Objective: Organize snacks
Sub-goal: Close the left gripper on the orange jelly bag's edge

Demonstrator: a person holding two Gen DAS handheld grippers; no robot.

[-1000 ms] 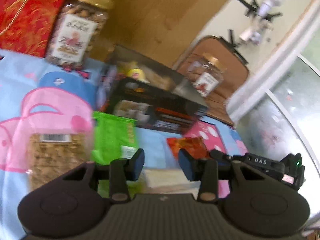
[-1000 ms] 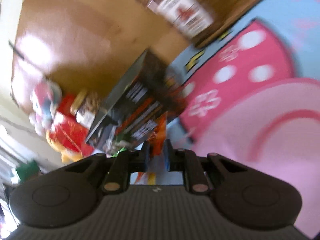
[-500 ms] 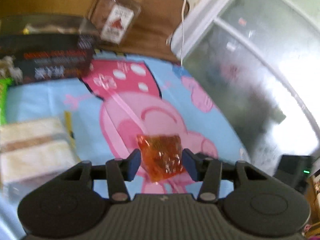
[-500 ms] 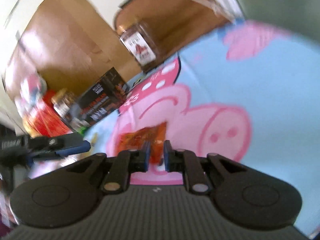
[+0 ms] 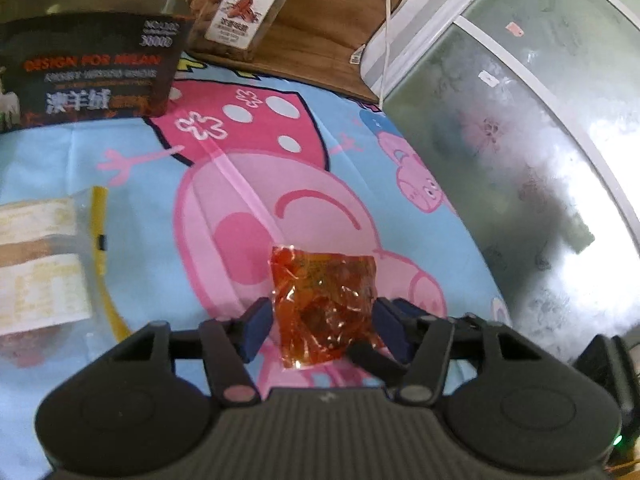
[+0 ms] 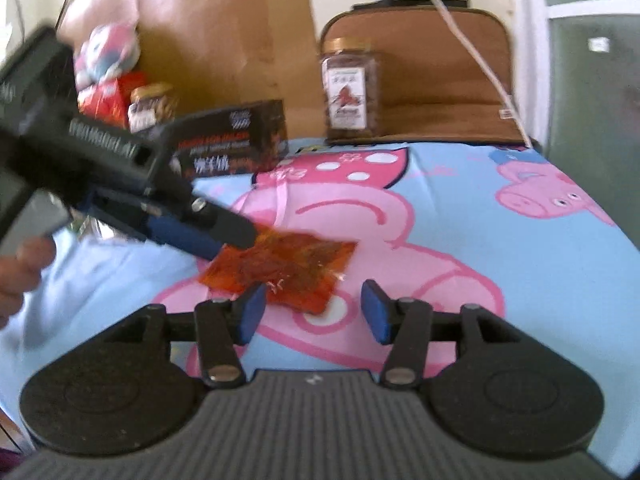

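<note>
An orange-red snack packet [image 5: 322,308] lies on the pink-pig cloth [image 5: 224,184]. My left gripper [image 5: 322,326] is open, its blue pads either side of the packet's near end. In the right wrist view the same packet [image 6: 280,266] lies flat, with the left gripper's fingers [image 6: 200,236] over its left edge. My right gripper [image 6: 312,312] is open and empty, just in front of the packet's near corner.
A black box [image 5: 88,68] and a nut jar [image 5: 244,8] stand at the cloth's far edge. A clear bag of wafers [image 5: 40,264] lies at the left. A glass tabletop [image 5: 520,160] lies to the right. Another jar [image 6: 152,106] and red packaging [image 6: 108,96] stand far left.
My right gripper carried the orange packet from beside the black box to the pink pig, then opened and let it go. My left gripper swung right and now straddles the packet.
</note>
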